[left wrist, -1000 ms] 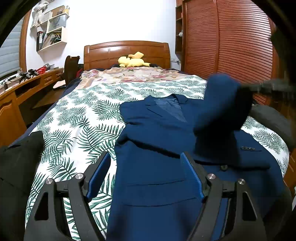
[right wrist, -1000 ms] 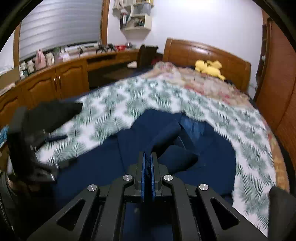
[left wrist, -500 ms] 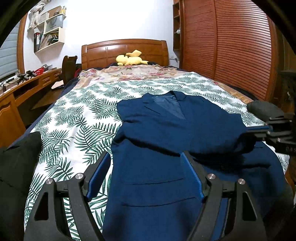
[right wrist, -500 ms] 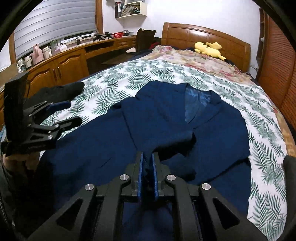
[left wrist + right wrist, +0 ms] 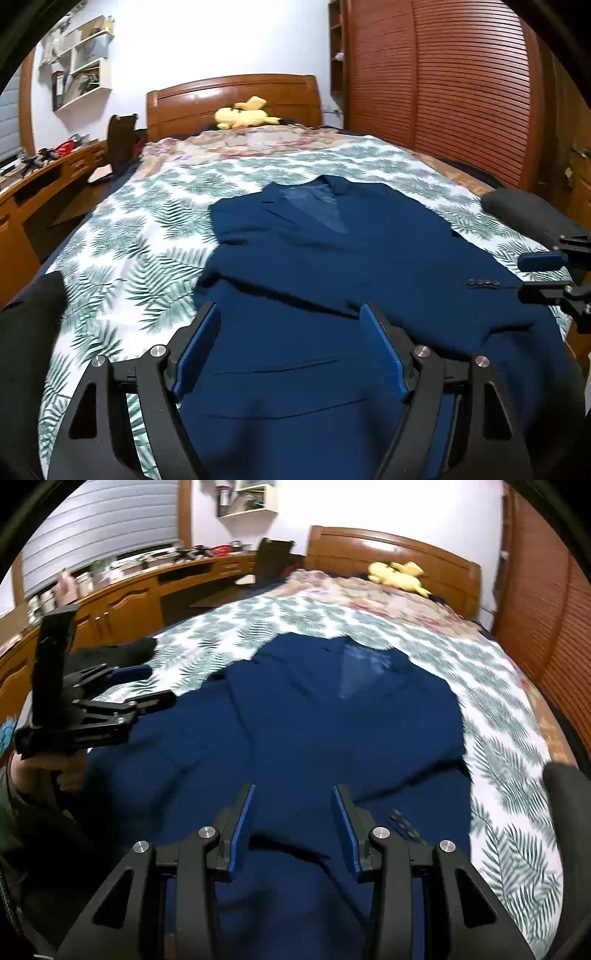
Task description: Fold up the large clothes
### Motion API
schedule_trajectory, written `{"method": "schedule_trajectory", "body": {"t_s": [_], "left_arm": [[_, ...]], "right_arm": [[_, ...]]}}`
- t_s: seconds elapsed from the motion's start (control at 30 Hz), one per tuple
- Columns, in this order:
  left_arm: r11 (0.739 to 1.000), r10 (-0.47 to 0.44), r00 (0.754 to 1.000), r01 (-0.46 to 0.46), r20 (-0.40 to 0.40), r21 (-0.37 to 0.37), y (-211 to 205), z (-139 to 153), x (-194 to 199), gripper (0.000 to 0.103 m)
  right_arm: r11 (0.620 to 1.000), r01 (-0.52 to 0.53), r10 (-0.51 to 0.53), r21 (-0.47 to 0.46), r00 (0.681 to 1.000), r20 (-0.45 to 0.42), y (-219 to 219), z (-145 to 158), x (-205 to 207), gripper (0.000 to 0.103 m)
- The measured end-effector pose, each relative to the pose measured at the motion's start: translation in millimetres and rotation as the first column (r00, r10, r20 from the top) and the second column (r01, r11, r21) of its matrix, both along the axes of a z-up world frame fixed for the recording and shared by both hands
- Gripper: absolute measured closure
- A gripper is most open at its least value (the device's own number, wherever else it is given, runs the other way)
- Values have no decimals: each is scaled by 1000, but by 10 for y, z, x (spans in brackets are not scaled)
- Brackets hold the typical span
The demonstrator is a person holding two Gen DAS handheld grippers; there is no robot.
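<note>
Since a second ago the sleeve lifted by the right gripper (image 5: 293, 825) has come down flat across the navy jacket (image 5: 332, 258), and its fingers, then pressed together, are opening with only cloth below them, while the left gripper (image 5: 290, 350) stays spread wide, holding nothing. Collar toward the wooden headboard (image 5: 236, 96), the jacket lies over the foot end of the leaf-print bedspread (image 5: 140, 236); only the right view shows the hand (image 5: 55, 771) under the left gripper and the cabinets (image 5: 122, 609) below the window, only the left the slatted wardrobe (image 5: 461, 92)
</note>
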State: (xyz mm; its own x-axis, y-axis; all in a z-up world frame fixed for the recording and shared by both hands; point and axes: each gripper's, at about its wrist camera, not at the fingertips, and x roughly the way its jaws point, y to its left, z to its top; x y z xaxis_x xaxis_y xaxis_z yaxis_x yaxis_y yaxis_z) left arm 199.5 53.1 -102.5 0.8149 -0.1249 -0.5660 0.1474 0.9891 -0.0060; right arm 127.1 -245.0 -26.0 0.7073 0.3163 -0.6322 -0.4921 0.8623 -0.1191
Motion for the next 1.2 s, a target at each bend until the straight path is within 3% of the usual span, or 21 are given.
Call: {"method": "schedule_trajectory", "body": {"t_s": [0.13, 0.33, 0.47, 0.77, 0.93, 1.03, 1.1, 1.17, 1.2], "left_arm": [[998, -69, 998, 69, -9, -5, -236, -16, 24, 25], [980, -199, 979, 198, -49, -27, -641, -52, 11, 50], [956, -292, 954, 287, -72, -63, -950, -70, -20, 56], [911, -412, 896, 408, -166, -60, -1523, -241, -12, 56], [898, -439, 872, 436, -216, -64, -1665, -343, 35, 57], [902, -423, 870, 431, -252, -25, -1725, -462, 82, 57], [905, -413, 871, 425, -267, -13, -1736, -520, 120, 64], [906, -411, 871, 423, -269, -13, -1725, -517, 138, 97], [905, -413, 870, 424, -271, -18, -1716, -506, 147, 97]], "right_arm": [[998, 64, -64, 20, 998, 1, -233, -23, 0, 60], [989, 140, -140, 41, 990, -11, -546, -100, -57, 60], [984, 175, -174, 44, 985, -17, -693, -144, -87, 60], [979, 200, -199, 42, 980, -24, -883, -199, -164, 60], [978, 201, -199, 65, 980, -24, -976, -198, -178, 60], [977, 199, -198, 75, 980, -22, -1003, -204, -192, 60], [977, 198, -197, 81, 980, -18, -1025, -210, -211, 60], [977, 194, -194, 87, 981, -16, -1034, -214, -237, 60], [977, 191, -190, 91, 982, -17, -1039, -219, -256, 60]]}}
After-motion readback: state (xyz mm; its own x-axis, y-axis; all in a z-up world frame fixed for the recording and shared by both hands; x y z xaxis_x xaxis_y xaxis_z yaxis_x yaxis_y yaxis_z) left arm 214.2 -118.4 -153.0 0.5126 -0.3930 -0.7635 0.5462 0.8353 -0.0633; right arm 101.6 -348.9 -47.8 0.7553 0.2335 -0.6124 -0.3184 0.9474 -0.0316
